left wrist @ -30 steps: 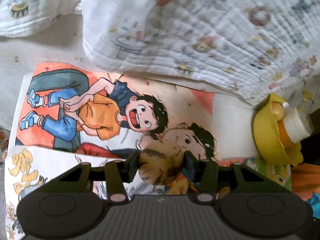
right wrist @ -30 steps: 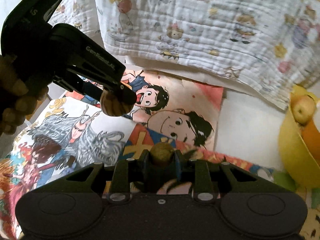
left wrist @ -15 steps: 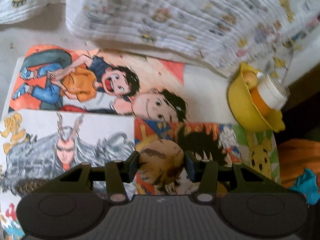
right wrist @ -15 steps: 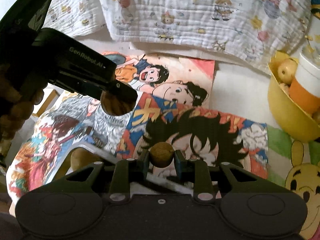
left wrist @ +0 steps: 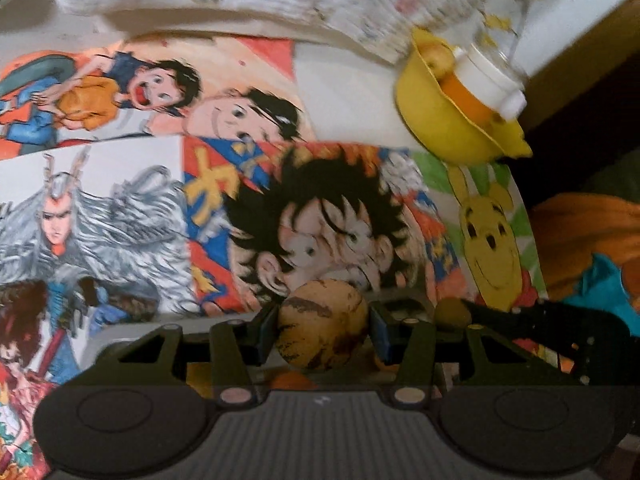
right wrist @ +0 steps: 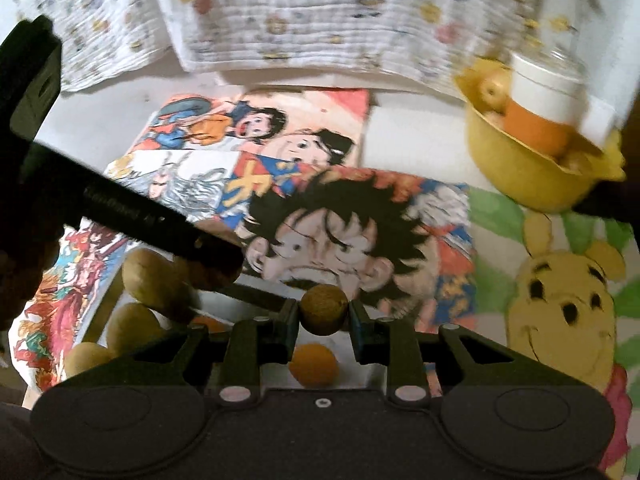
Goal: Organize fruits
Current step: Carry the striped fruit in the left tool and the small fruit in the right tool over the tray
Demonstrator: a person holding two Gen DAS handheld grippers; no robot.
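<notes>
My left gripper [left wrist: 322, 330] is shut on a round tan fruit with brown streaks [left wrist: 322, 324], held above a white tray [right wrist: 248, 300] near the front. My right gripper [right wrist: 324, 312] is shut on a small brown round fruit [right wrist: 323, 309] over the same tray; that fruit also shows in the left wrist view [left wrist: 452, 314]. In the tray lie several tan fruits [right wrist: 150, 282] and an orange one [right wrist: 314, 364]. The left gripper's body [right wrist: 132, 216] crosses the right wrist view at left. A yellow bowl [right wrist: 520, 168] holding fruit stands far right; it also shows in the left wrist view [left wrist: 436, 120].
Cartoon posters [left wrist: 320, 216] cover the table. A folded printed white cloth [right wrist: 320, 20] lies along the back. A white-capped orange bottle [right wrist: 544, 92] sits in the yellow bowl. Orange and teal fabric [left wrist: 592, 248] lies off the table's right edge.
Both grippers have pulled back towards the near side with their fruits still held. The white tray with fruit has come into view under them, and the bowl looks farther away.
</notes>
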